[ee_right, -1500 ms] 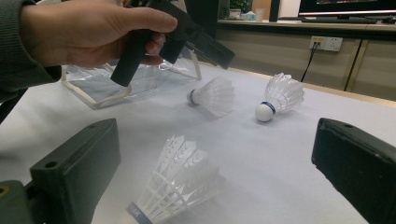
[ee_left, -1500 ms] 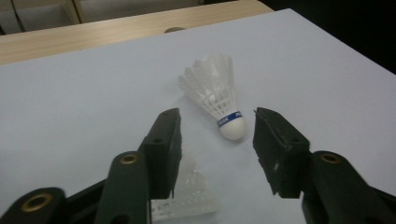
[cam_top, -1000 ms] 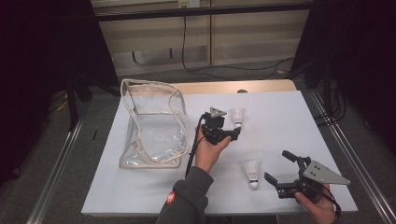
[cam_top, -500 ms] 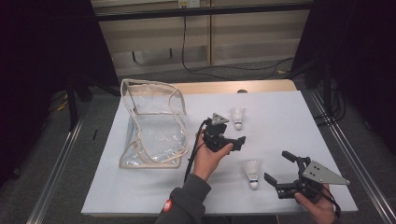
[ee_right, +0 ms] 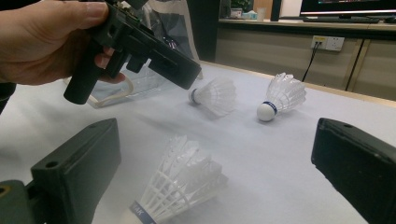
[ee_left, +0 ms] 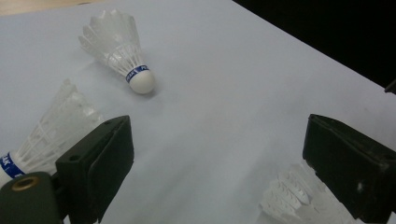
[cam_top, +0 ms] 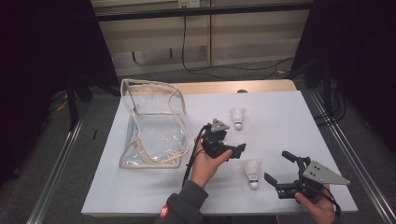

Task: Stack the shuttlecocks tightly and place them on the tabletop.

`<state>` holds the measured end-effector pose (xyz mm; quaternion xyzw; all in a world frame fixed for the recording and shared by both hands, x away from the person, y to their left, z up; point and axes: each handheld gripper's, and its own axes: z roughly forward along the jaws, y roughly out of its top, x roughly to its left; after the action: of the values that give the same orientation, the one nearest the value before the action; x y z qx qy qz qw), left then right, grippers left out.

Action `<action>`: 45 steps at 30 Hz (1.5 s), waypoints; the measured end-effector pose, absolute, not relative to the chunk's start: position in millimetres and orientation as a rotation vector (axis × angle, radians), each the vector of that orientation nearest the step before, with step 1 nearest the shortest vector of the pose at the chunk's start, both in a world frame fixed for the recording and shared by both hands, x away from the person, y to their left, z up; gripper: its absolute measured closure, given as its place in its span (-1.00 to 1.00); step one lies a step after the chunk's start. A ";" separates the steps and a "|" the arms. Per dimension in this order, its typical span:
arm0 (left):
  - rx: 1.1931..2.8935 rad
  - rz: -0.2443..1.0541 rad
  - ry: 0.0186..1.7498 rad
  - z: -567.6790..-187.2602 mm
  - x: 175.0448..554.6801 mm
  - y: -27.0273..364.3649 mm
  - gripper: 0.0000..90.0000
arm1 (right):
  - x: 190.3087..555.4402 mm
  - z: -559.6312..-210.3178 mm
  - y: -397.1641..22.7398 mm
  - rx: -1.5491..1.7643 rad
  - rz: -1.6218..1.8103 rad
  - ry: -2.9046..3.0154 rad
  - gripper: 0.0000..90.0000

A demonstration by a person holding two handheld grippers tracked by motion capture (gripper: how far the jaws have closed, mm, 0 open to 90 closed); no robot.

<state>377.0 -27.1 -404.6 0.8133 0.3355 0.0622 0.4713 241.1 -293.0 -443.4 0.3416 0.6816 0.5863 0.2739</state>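
White worktop (cam_top: 299, 116) carries three shuttlecocks and a clear plastic bag (cam_top: 152, 123), which stands open-topped near the left edge. Left gripper (cam_top: 236, 150) is held by the person's left hand (cam_top: 205, 163) above the middle of the worktop, jaws pointing toward the right edge. Its jaws have just been opening and now stand wide with nothing between the pads; the left gripper view shows bare white surface in the gap. Right gripper (cam_top: 279, 168) sits low near the front right corner, jaws also spread wide and gripping nothing. Front shuttlecock (cam_top: 252, 171) lies on its side between the two grippers, cork toward the front edge, just ahead of the right gripper's jaws; in the right gripper view it lies in line with the gap but is not touched by either pad. Far shuttlecock (cam_top: 237, 117) lies toward the back edge, cork also toward the front, well apart from both tools. A third shuttlecock (ee_right: 214, 95) shows in the right gripper view just under the left gripper's tip, lying on its side. Judgement: the step in hand looks like picking up shuttlecocks for the bag, with the left gripper freshly released and lining up on a pick. Next move calls for lowering open jaws around one shuttlecock, closing gently on the cork rather than crushing the feathers, then carrying it left to the bag mouth.
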 end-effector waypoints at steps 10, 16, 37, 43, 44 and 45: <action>1.976 0.170 0.812 -406.2 367.0 -19.4 -0.82 | 240.9 -443.2 -293.1 0.923 1.583 1.834 -0.98; 1.977 0.174 0.789 -405.2 363.1 -14.7 -0.84 | 241.3 -443.0 -293.4 0.927 1.584 1.829 -0.98; 2.008 0.150 0.769 -411.0 349.4 -4.4 -0.84 | 241.4 -443.1 -293.1 0.922 1.583 1.838 -0.98; 1.995 0.132 0.762 -412.2 345.4 -1.5 -0.86 | 241.3 -443.2 -293.1 0.924 1.583 1.838 -0.98; 1.995 0.128 0.756 -412.8 344.3 -1.3 -0.86 | 241.1 -443.2 -293.0 0.927 1.585 1.839 -0.98; 1.999 0.122 0.754 -413.3 343.5 -1.1 -0.86 | 241.0 -443.2 -292.9 0.929 1.586 1.839 -0.98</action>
<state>343.5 -1.1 -413.3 0.8194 0.3092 0.0500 0.4800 241.0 -292.9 -443.2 0.3442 0.6816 0.5877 0.2673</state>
